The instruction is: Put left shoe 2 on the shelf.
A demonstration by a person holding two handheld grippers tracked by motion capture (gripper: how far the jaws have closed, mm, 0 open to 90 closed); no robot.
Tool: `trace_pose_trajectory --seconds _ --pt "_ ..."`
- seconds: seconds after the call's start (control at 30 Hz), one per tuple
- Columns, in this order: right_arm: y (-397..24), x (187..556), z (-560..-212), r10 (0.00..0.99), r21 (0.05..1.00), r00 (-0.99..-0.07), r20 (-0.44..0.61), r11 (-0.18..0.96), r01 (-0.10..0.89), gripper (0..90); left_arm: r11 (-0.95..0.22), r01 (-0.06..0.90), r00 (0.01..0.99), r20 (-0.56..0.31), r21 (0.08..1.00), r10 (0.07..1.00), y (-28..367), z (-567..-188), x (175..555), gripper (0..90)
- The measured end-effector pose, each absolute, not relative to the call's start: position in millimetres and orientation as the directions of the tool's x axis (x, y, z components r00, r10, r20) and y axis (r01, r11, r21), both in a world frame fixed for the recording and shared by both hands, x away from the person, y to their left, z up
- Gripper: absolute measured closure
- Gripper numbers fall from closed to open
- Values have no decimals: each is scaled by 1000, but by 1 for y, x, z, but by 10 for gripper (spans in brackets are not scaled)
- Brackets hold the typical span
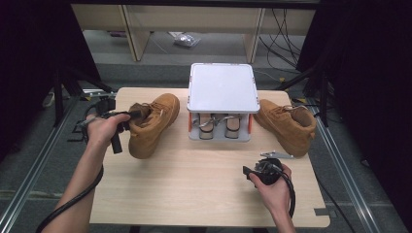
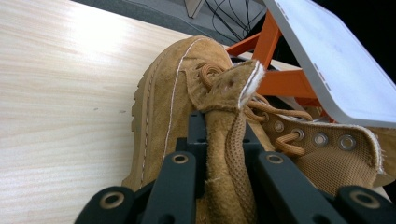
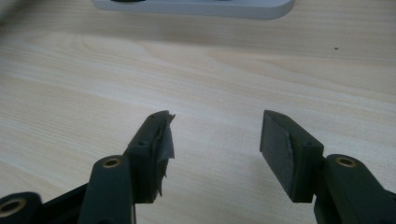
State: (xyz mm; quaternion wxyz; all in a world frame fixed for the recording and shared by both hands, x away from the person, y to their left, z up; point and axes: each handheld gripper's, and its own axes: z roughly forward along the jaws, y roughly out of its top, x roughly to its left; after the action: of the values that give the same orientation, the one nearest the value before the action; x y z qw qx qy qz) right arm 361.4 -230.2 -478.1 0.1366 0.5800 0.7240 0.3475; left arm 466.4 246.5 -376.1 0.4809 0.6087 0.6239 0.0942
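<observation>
On the left half of the wooden table [image 1: 194, 184], a tan boot [image 1: 154, 124] is gripped by the left gripper [image 1: 127, 118], whose black jaws are clamped on the upright tongue and collar, as is seen close up in the left gripper view [image 2: 224, 154]. The boot's toe is pointed toward the near table edge, with its upper end just beside a white-topped rack [image 1: 222, 87]. A second tan boot [image 1: 286, 124] is seen at the rack's other side, near the right table edge. Toward the near right, the right gripper [image 1: 250, 171] is held with its jaws spread apart and nothing between them, above bare wood [image 3: 215, 93].
</observation>
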Motion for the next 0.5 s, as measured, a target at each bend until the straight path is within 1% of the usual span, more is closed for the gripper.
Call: trace_pose_trajectory --seconds 0.2,0.27,0.43,0.5 --pt "-230 361 -478 933 660 -290 211 83 747 439 240 660 208 -480 712 852 246 -371 469 815" --pt "-230 361 -478 937 659 -287 199 89 747 438 237 660 207 -476 713 854 246 -370 470 815" --pt "-230 362 -479 932 662 -300 204 95 743 439 246 659 205 -484 710 851 245 -367 472 815" --pt "-227 360 -478 934 643 -277 224 72 762 439 250 660 205 -491 708 847 246 -366 473 815"
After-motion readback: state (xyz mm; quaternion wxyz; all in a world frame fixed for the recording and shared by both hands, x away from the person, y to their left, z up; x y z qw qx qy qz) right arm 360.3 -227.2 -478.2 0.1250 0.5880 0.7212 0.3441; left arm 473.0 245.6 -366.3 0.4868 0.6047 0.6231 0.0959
